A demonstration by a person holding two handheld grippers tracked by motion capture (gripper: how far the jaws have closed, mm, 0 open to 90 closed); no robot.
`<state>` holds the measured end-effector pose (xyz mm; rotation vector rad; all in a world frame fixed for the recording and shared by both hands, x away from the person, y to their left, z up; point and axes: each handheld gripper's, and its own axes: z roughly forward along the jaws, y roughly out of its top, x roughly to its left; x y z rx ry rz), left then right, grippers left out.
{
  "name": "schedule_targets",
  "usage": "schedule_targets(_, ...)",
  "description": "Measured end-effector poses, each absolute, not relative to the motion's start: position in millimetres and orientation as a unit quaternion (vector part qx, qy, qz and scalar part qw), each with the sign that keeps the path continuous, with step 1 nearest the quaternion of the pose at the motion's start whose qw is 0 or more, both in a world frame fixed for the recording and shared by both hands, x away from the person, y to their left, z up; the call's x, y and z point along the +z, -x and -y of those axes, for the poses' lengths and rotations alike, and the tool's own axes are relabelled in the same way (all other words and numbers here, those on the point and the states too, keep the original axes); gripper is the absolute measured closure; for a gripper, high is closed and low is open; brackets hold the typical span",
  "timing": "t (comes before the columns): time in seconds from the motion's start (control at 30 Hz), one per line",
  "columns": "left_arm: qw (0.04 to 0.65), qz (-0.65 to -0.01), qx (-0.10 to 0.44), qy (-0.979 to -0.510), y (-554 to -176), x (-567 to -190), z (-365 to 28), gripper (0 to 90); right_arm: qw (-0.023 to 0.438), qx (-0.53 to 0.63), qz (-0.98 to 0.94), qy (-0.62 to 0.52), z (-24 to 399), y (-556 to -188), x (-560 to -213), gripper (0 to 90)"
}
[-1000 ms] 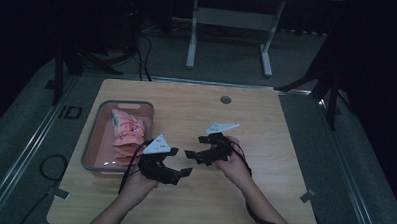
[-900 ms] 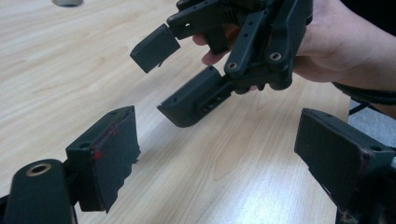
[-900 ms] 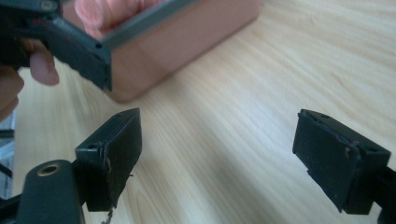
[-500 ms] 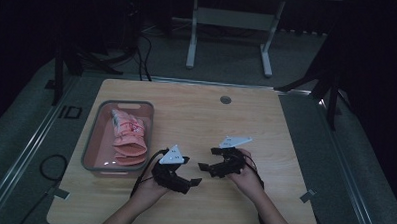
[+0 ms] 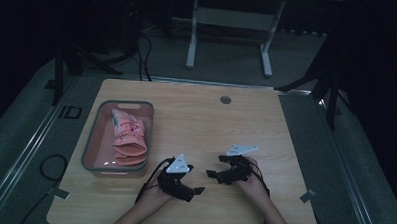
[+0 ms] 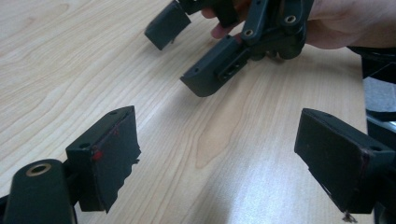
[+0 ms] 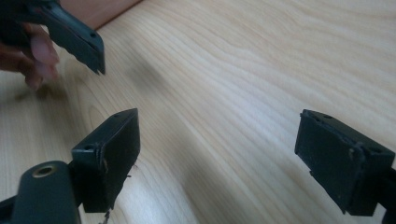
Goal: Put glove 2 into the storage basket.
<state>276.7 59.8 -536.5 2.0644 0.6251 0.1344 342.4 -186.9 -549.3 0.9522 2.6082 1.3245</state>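
1. The high view is dim: the room around the pale rectangular wooden desk [image 5: 195, 137] sinks into near black, and fine detail is soft and grainy.
2. Light falls from above onto the desk, so its top is the brightest area in that view.
3. A small glare patch sits on the floor of the grey-rimmed rectangular plastic tray [image 5: 87, 153].
4. Both gripper views are far brighter, with the wood grain sharp and a broad whitish sheen on it.
5. In the left gripper view, soft shadows lie under the black two-jaw right hand-held gripper [image 6: 196, 56].
6. The nearest jaw parts at the lower edges look slightly soft and enlarged.
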Motion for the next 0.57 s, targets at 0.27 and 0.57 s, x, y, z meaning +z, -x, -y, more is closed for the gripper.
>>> schedule_targets(0.27,0.472,-0.258,0.055,-0.841,-276.1,-542.9,-61.2,13.9,0.046,0.435,-0.844,-0.311,193.3,-340.4,-553.5,14.1)
schedule_targets(0.57,0.462,-0.243,0.057,-0.851,-273.9,-547.4,-57.8,13.9,0.053,0.437,-0.841,-0.315,195.2,-341.4,-556.3,14.1)
